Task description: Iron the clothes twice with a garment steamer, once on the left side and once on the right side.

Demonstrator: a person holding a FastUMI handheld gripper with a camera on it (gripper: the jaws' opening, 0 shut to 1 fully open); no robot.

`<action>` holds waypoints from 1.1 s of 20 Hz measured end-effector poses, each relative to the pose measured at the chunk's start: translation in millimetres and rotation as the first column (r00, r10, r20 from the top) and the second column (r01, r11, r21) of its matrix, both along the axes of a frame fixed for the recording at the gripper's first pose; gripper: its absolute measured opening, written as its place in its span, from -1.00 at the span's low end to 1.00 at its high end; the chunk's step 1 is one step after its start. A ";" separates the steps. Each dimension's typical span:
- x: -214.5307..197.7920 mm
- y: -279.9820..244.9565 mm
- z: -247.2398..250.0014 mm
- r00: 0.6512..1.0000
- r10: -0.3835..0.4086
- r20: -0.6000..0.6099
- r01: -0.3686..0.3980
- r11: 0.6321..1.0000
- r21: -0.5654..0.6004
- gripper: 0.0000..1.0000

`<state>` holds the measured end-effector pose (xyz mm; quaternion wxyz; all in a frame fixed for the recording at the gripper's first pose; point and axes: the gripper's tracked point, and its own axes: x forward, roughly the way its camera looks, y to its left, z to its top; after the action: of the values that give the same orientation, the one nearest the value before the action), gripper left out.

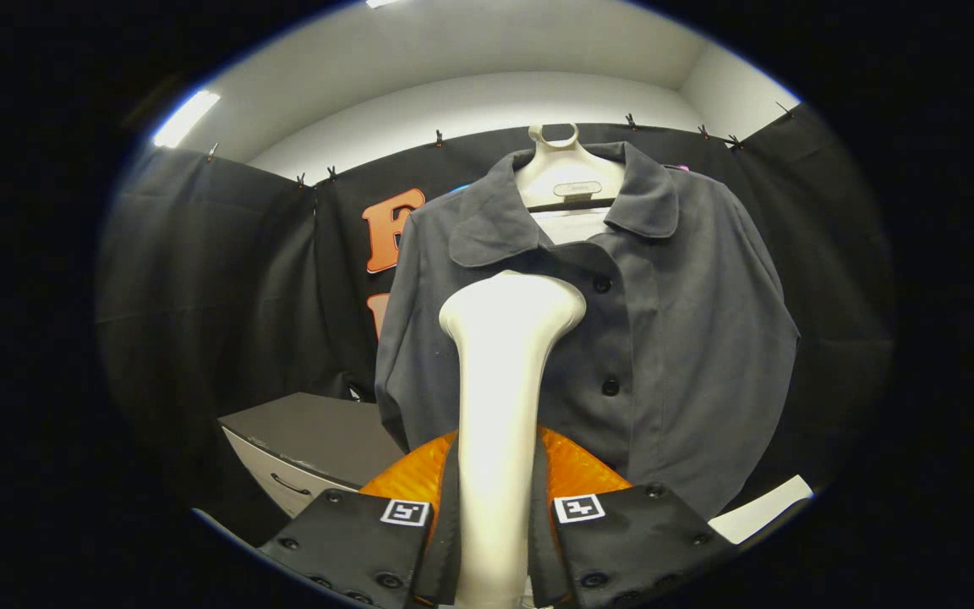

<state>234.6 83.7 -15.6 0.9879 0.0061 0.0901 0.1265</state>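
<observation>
Steamer (500, 406) stands upright between the 2 fingers (369, 541) of the tongs (494, 541), both pressed to its handle, its head up at the chest of the shirt (673, 338) just beyond. Shirt hangs on a hanger (567, 173) in front of the booth's cloth wall (216, 279). A table (309, 440) with a drawer sits low, left of the shirt and ahead-left of the tongs.

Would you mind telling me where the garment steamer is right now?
In the gripper view, the garment steamer stands upright between the gripper fingers, which press on its handle, its head just in front of the grey shirt near the button line.
</observation>
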 end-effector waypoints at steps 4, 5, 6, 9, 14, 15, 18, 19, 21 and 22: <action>10.6 -2.7 -3.7 1.000 -0.010 0.000 0.010 1.000 -0.005 -0.20; 11.4 -3.0 -3.8 1.000 -0.011 0.002 0.011 1.000 -0.013 -0.20; 11.9 -3.9 -5.2 1.000 -0.014 0.003 0.014 1.000 -0.023 -0.21; 12.8 -4.5 -11.2 1.000 -0.022 0.000 0.022 0.999 -0.030 -0.21; 9.3 -5.4 -26.9 0.999 -0.026 -0.028 0.025 0.999 -0.037 -0.21; 8.2 -5.0 -30.3 0.999 -0.025 -0.033 0.024 0.999 -0.033 -0.21; 5.5 -6.7 -39.9 0.999 -0.030 -0.045 0.028 0.999 -0.045 -0.21; 4.3 -6.5 -44.0 0.998 -0.030 -0.052 0.027 0.999 -0.047 -0.21; 1.3 -5.4 -53.1 0.997 -0.027 -0.069 0.024 0.999 -0.044 -0.21; 0.5 -5.0 -58.2 0.997 -0.026 -0.078 0.022 0.999 -0.040 -0.21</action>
<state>235.2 78.7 -73.8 0.9849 -0.0073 0.1312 0.1124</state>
